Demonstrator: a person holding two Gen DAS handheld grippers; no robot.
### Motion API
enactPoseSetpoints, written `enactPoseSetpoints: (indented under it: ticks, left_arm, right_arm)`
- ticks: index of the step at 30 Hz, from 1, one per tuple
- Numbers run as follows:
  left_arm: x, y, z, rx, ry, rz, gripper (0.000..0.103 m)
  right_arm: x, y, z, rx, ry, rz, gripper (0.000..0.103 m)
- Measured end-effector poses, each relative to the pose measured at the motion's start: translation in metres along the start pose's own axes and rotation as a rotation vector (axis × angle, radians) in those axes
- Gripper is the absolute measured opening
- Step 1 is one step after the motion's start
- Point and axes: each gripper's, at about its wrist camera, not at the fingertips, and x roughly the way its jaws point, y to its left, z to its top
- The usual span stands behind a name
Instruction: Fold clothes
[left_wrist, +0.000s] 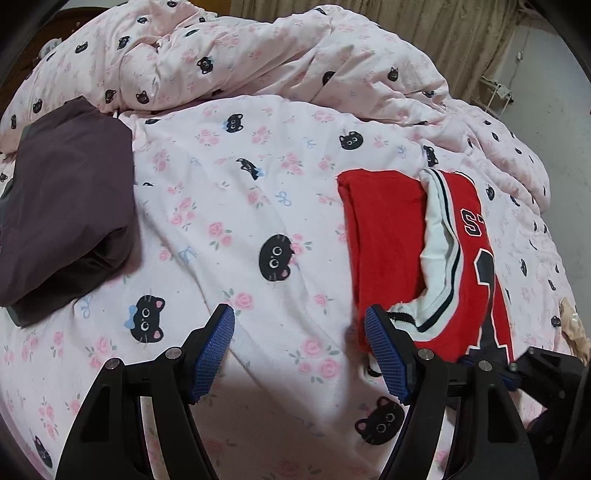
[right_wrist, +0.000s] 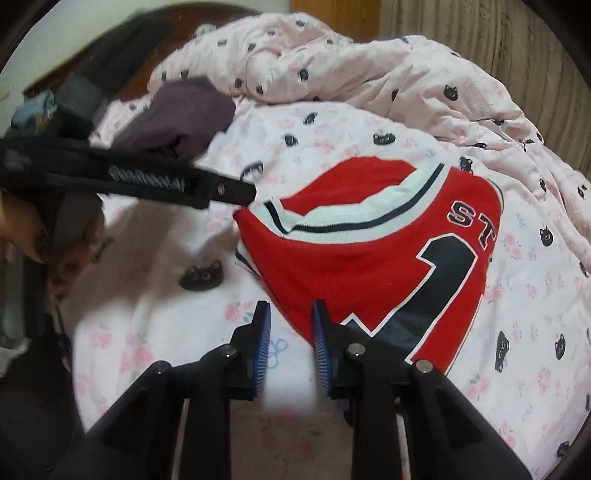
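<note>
A red basketball jersey (left_wrist: 384, 240) with white and black trim lies folded on the bed, right of centre; the right wrist view shows its black number and letters (right_wrist: 373, 266). My left gripper (left_wrist: 298, 310) hovers open over bare sheet, its right pad (left_wrist: 384, 350) at the jersey's near left edge. It enters the right wrist view from the left as a black arm (right_wrist: 166, 181). My right gripper (right_wrist: 291, 314) is open by a narrow gap, and the jersey's near corner lies between its tips. A dark purple folded garment (left_wrist: 66, 206) rests at the left.
The bed is covered by a pink sheet (left_wrist: 258, 206) printed with black cat faces and roses. A crumpled matching duvet (left_wrist: 258, 59) is heaped along the far side. A person's hand (right_wrist: 22, 236) shows at the left edge. Curtains (left_wrist: 424, 26) hang behind.
</note>
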Motion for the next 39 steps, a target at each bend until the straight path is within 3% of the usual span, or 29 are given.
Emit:
enactPoseSetpoints:
  ticks: [4,8,10,11,12,20,23,25,29,35,39]
  left_arm:
    - [-0.005,0.000,0.001,0.000,-0.024,-0.003,0.069]
    - [-0.015,-0.001,0.004,-0.008,-0.074,-0.030,0.069]
    - [-0.014,-0.008,0.004,0.012,-0.073,-0.046,0.069]
    - [-0.013,-0.011,0.004,0.022,-0.072,-0.054,0.069]
    - [-0.013,-0.015,0.004,0.032,-0.071,-0.062,0.069]
    - [-0.007,-0.042,0.003,0.113,-0.067,-0.126,0.069]
    - [0.016,-0.044,-0.002,0.125,0.033,-0.057,0.069]
    - [0.027,-0.039,-0.004,0.088,0.076,-0.058,0.072]
    - [0.029,-0.036,-0.004,0.059,0.086,-0.066,0.074]
    - [0.029,-0.039,-0.004,0.066,0.084,-0.061,0.075]
    - [0.032,-0.037,-0.004,0.068,0.085,-0.070,0.075]
  right_arm:
    - [-0.022,-0.016,0.004,0.071,-0.074,0.023,0.025]
    - [-0.033,-0.033,0.003,0.140,-0.084,0.010,0.025]
    - [-0.035,-0.048,-0.001,0.215,-0.095,0.027,0.033]
    - [-0.038,-0.060,-0.006,0.281,-0.107,0.048,0.043]
    - [-0.040,-0.069,-0.011,0.328,-0.116,0.062,0.047]
    - [-0.046,-0.127,-0.042,0.586,-0.139,0.149,0.048]
    - [-0.046,-0.138,-0.048,0.650,-0.146,0.190,0.050]
    - [-0.046,-0.141,-0.045,0.645,-0.160,0.178,0.050]
    - [-0.038,-0.142,-0.018,0.561,-0.173,0.173,0.050]
    - [0.011,-0.147,0.025,0.499,-0.081,0.246,0.050]
    - [0.040,-0.152,0.026,0.498,-0.004,0.210,0.048]
